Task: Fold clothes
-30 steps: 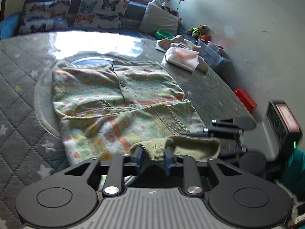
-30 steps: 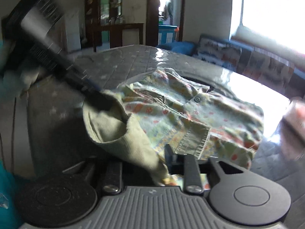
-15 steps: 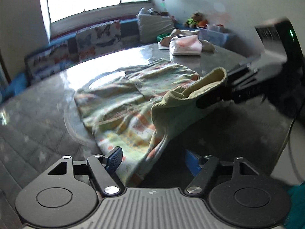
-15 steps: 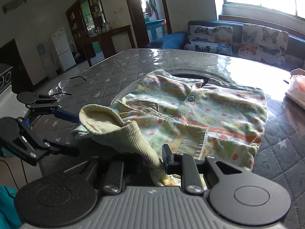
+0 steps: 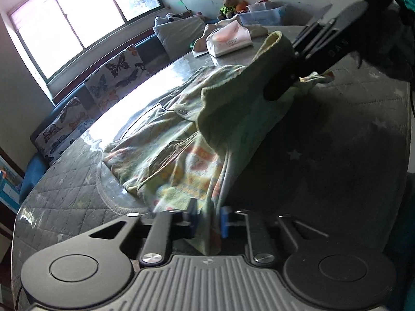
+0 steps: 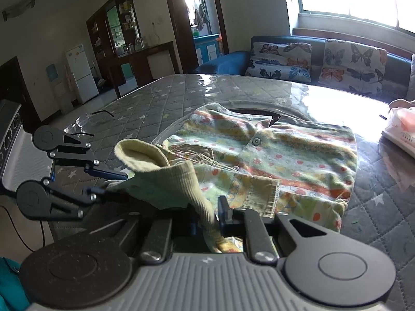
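A small patterned shirt (image 6: 280, 153) with green, orange and yellow print lies on the grey quilted table (image 6: 155, 103), also in the left wrist view (image 5: 166, 153). Its near hem, with a yellow-green ribbed band (image 6: 166, 173), is lifted off the table. My left gripper (image 5: 207, 220) is shut on the hem's left part. My right gripper (image 6: 207, 220) is shut on the ribbed band. In the left wrist view the right gripper (image 5: 290, 83) holds the band high at the upper right. In the right wrist view the left gripper (image 6: 109, 181) grips the hem at the left.
A folded pink and white garment (image 5: 228, 39) lies at the far right of the table, also in the right wrist view (image 6: 399, 129). Eyeglasses (image 6: 85, 121) lie at the far left. A sofa with butterfly cushions (image 6: 311, 57) stands behind the table.
My left gripper was open and off the cloth half a second ago; it has now closed on the hem. The right gripper has kept its hold and lifted the ribbed band.
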The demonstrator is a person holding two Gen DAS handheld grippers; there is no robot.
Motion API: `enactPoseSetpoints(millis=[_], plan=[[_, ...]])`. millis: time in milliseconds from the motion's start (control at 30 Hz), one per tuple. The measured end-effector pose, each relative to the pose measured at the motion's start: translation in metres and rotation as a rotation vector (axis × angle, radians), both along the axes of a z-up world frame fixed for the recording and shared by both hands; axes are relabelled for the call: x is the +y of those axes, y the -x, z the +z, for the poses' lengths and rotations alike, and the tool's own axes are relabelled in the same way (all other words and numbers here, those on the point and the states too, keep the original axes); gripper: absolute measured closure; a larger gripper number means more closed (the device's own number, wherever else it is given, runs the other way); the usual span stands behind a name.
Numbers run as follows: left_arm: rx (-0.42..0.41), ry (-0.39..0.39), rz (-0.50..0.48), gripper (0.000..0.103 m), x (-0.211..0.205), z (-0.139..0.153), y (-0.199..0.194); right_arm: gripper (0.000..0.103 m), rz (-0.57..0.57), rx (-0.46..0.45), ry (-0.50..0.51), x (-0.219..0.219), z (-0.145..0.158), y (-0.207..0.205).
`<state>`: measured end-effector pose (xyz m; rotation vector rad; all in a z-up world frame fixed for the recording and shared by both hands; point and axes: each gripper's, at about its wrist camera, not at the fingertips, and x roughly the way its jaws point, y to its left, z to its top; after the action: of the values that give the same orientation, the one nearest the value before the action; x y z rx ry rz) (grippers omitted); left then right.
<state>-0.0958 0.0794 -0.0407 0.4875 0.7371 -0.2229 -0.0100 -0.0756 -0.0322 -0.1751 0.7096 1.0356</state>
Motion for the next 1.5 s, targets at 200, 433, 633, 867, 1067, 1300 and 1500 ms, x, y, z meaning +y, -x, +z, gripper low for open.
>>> enactPoseSetpoints(millis=[200,433,633,867,1067,1300,1500], plan=[[-0.012,0.051,-0.028,0.096,0.002,0.011,0.014,0.095,0.025,-0.018,-0.027,-0.009,0.005,0.011],[-0.006,0.138,-0.078,0.096,0.001,0.039,0.051,0.095,0.086,-0.006,-0.041,-0.035,0.029,0.039],[0.002,0.24,-0.132,0.096,0.0,0.069,0.097,0.095,0.156,0.033,-0.042,-0.058,0.061,0.076],[-0.054,0.251,-0.08,0.096,0.005,0.082,0.08,0.096,0.159,0.022,-0.059,-0.051,0.078,0.066],[-0.097,0.234,-0.035,0.096,0.019,0.084,0.04,0.096,0.13,0.01,-0.053,-0.033,0.083,0.028],[-0.072,0.24,0.025,0.096,0.039,0.069,-0.029,0.096,0.081,0.0,0.002,0.001,0.079,-0.032],[-0.017,0.247,0.105,0.096,0.057,0.042,-0.082,0.096,0.033,0.017,0.058,0.039,0.051,-0.077]])
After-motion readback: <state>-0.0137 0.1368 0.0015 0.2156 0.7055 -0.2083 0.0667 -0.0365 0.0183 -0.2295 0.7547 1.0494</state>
